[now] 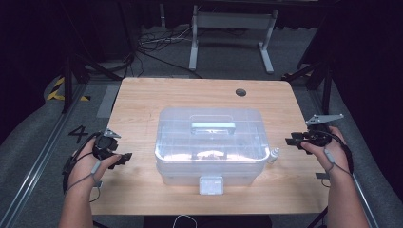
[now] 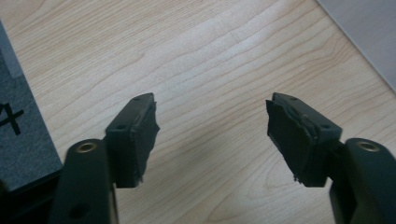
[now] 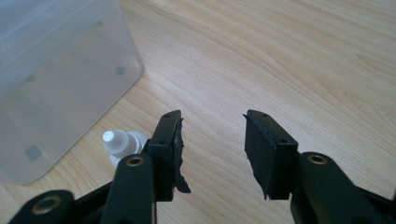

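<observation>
A clear, lidded plastic storage box (image 1: 210,145) with a pale blue carry handle is sitting at the centre of the light wooden table (image 1: 142,99), and a small white squeeze bottle (image 1: 273,155) is standing just beside its wall at four o'clock. The right gripper (image 1: 291,141) is hovering near that bottle at three o'clock of the box, its jaws parted and gripping nothing; in the right gripper view the bottle (image 3: 119,143) is peeking out beside one jaw. The left gripper (image 1: 124,158) is waiting at nine o'clock, jaws likewise wide and empty over bare wood.

The bottle is probably light, smooth and easily toppled; taking it across the body below the cap looks safest. The box seems stiff but bulky, best lifted by the handle.

Glare is washing out the box's contents, and the front latch (image 1: 210,185) state is hard to judge.
</observation>
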Demonstrator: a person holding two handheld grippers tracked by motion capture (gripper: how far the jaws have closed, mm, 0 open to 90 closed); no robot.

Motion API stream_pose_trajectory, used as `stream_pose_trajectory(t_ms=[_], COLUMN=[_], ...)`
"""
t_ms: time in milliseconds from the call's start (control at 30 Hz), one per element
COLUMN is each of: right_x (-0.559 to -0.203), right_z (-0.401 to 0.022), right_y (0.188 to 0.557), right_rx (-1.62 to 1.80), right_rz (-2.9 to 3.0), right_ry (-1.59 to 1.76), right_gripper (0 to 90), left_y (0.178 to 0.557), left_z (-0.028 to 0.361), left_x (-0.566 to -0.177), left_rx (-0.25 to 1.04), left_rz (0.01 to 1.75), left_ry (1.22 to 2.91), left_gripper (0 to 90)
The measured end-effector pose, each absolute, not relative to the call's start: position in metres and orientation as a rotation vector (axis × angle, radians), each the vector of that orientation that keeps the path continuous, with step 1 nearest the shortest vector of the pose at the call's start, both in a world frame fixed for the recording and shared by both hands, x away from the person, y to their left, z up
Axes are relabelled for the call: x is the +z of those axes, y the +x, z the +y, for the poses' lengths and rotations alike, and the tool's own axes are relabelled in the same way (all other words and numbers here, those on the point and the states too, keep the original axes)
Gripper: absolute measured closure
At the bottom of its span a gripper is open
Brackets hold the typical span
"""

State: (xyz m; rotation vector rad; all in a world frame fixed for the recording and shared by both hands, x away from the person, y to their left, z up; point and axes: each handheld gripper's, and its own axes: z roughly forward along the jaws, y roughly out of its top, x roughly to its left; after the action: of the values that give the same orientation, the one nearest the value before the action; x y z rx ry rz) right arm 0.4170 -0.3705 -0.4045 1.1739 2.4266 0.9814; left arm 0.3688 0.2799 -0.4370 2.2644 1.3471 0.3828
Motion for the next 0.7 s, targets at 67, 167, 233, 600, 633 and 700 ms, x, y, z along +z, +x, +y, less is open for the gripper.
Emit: stream_pose_trajectory(t_ms=[67,167,233,600,633,700], right_x=[-0.405,-0.405,-0.405,-0.403,-0.402,-0.402], right_z=[-0.37,-0.368,-0.367,-0.367,-0.368,-0.368], right_y=[0.417,0.417,0.416,0.413,0.413,0.413], right_rx=[0.986,0.973,0.979,0.957,0.969,0.97], right_rz=[2.426,2.431,2.434,2.442,2.438,2.437], right_ry=[1.163,1.109,1.096,1.14,1.145,1.142], right_gripper=[59.6,59.5,58.1,58.4,58.4,58.4], left_y=[0.368,0.367,0.366,0.366,0.366,0.366], left_z=[0.28,0.277,0.277,0.274,0.271,0.269], left_x=[-0.435,-0.433,-0.43,-0.424,-0.424,-0.421], left_rx=[0.313,0.284,0.301,0.283,0.276,0.277], left_rz=[1.4,1.366,1.348,1.289,1.281,1.271], left_ry=[2.233,2.225,2.218,2.212,2.213,2.209], left_gripper=[36.0,36.8,36.7,38.5,40.7,40.6])
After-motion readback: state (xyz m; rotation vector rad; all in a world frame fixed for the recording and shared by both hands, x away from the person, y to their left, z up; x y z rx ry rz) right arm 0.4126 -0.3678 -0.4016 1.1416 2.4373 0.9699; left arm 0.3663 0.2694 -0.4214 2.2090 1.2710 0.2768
